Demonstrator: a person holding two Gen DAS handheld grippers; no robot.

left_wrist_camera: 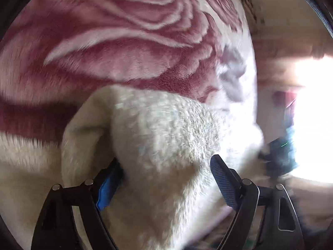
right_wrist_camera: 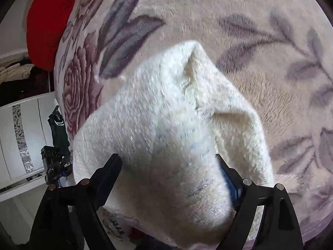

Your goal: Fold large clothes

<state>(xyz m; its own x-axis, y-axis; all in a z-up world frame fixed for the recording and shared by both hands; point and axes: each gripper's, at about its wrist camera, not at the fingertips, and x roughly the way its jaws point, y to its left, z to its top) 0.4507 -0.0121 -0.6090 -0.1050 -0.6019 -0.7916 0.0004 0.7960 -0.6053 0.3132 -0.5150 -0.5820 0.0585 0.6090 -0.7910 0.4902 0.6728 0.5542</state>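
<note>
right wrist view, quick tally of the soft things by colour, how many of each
white fluffy garment: 1, bunched between the right gripper fingers
cream floral blanket: 1, spread underneath
red cloth: 1, at the blanket's far left edge
total: 3

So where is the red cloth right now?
In the right wrist view, the red cloth sits at the upper left, beside the floral blanket's left edge.
</note>
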